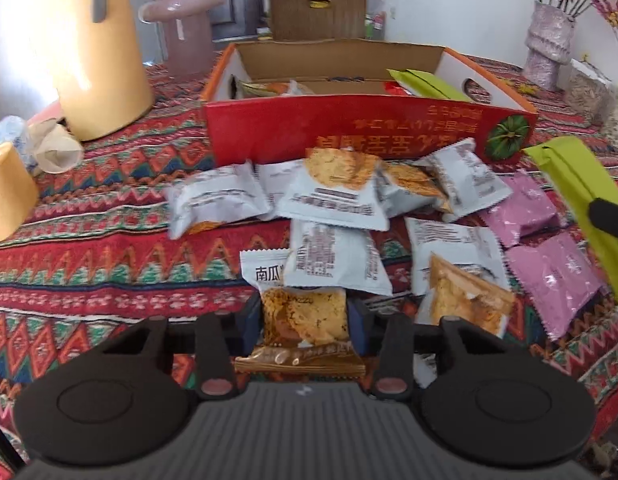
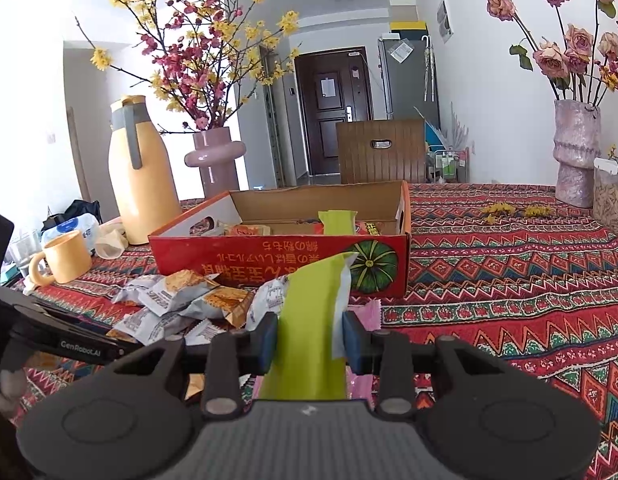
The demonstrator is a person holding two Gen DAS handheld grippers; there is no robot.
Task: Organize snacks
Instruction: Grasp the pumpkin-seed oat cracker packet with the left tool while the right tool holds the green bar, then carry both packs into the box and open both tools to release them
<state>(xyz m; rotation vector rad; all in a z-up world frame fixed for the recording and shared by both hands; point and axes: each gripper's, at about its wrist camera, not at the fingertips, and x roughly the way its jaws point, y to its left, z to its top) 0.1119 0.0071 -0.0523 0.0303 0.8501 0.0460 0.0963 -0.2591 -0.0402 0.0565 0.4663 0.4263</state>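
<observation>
A red cardboard box [image 1: 349,128] stands open on the patterned tablecloth and holds a few snacks, among them a green packet [image 1: 425,82]. Several white snack packets [image 1: 329,196] and pink packets [image 1: 549,276] lie in a heap in front of it. My left gripper [image 1: 305,316] is shut on a white-and-orange snack packet [image 1: 305,312] low over the heap. My right gripper [image 2: 309,340] is shut on a long green packet [image 2: 309,320], held up before the box [image 2: 285,256]. That packet also shows at the right of the left wrist view [image 1: 581,200].
A tall yellow jug [image 2: 143,176] and a yellow mug [image 2: 65,256] stand left of the box. A pink vase with branches [image 2: 215,160] is behind them. A second vase [image 2: 575,156] and a clear jar [image 2: 611,200] stand far right. A brown chair back [image 2: 381,152] is behind the table.
</observation>
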